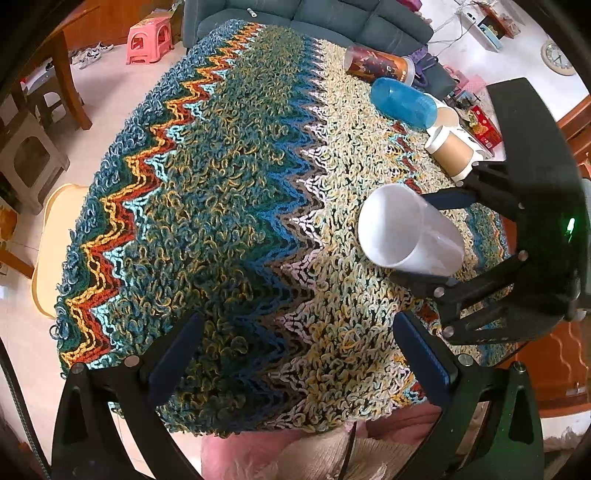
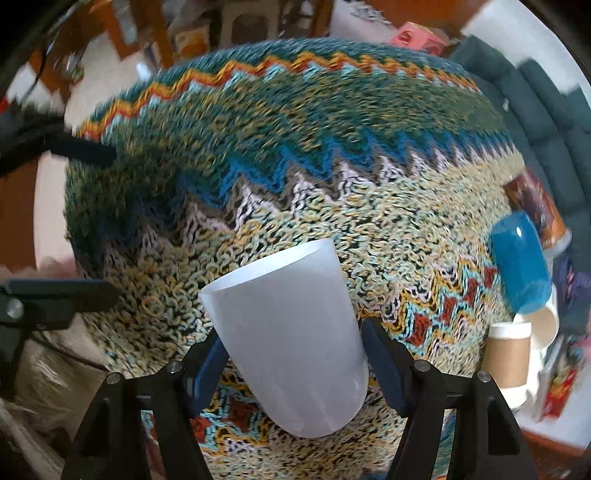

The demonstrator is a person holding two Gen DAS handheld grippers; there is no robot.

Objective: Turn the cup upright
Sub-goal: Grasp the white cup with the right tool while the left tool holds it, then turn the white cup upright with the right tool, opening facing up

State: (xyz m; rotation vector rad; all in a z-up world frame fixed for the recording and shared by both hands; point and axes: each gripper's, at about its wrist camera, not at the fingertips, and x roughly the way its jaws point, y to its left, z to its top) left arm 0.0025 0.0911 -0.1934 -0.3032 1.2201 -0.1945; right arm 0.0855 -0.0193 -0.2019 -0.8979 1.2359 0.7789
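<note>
1. White cup point(image 2: 291, 343): plain plastic, empty inside as far as the left wrist view shows. It is tilted, mouth pointing away from the right gripper and up-left, raised over the cream part of the shaggy zigzag cloth point(image 1: 207, 206). Whether its base touches the cloth cannot be told.
2. Right gripper point(image 2: 295, 365): its two blue-padded fingers point(image 2: 207, 369) press the cup's sides near the closed base, one each side, pinching it. In the left wrist view the same cup point(image 1: 406, 230) sits between that gripper's black fingers at the right.
3. Left gripper point(image 1: 295, 347): fingers spread wide, nothing between them, only cloth beyond. It hangs over the near edge of the table, well apart from the cup.
4. Other containers at the far right edge of the cloth: a blue translucent cup point(image 1: 404, 101) lying on its side; a brown paper cup point(image 1: 452, 151) with white rim, also lying down, just beside it; a dark red printed canister point(image 1: 376, 64) lying behind the blue one. Contents not visible.
5. Surroundings: dark teal sofa point(image 1: 332, 18) past the table, pink stool point(image 1: 149, 38) on the pale floor, wooden chair point(image 1: 55, 85) at the left. The right wrist view is motion-blurred.
</note>
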